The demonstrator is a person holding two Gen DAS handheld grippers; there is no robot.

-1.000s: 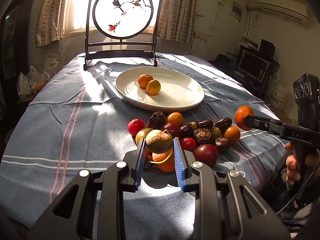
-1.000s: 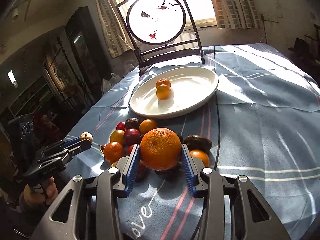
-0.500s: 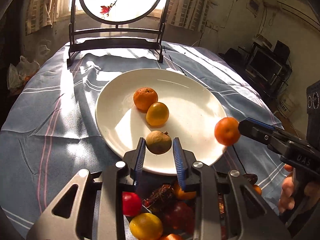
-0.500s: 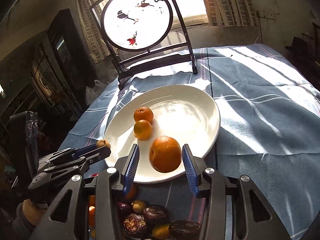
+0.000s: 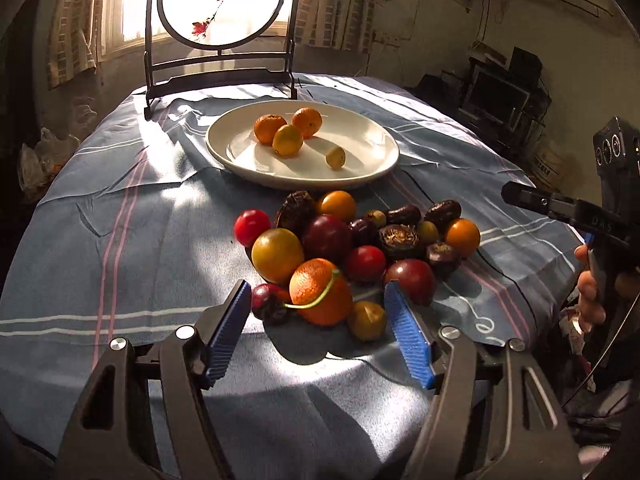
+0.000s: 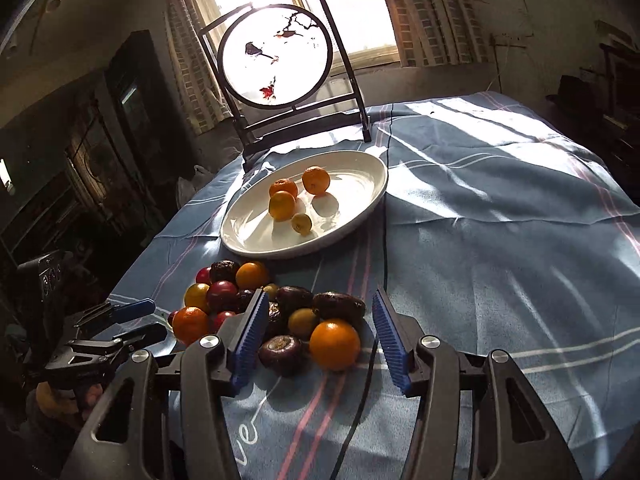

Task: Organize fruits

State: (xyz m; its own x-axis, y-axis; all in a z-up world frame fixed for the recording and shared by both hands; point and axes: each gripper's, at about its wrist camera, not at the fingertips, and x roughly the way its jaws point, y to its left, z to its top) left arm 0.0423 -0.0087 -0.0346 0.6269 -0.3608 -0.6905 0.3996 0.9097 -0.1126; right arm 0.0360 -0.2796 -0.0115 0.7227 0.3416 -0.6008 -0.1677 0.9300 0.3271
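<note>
Both claws, left (image 5: pixel 318 338) and right (image 6: pixel 316 334), have just been opening and hold nothing; the orange (image 6: pixel 335 344) looks firm and round, so grip its widest middle.

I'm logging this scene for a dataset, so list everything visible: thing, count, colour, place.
plate: one, white, centre of the table, beyond the pile.
fruits on plate: four, three orange to yellow, one small yellowish.
fruit pile: many, orange, yellow, red, dark purple and brown, on the cloth near the grippers.
tablecloth: one, blue with white and pink stripes.
round screen: one, dark frame, bird painting, behind the plate.
window: bright, curtained, at the back.
left gripper: blue pads, open, empty.
right gripper: blue pads, open, empty.
</note>
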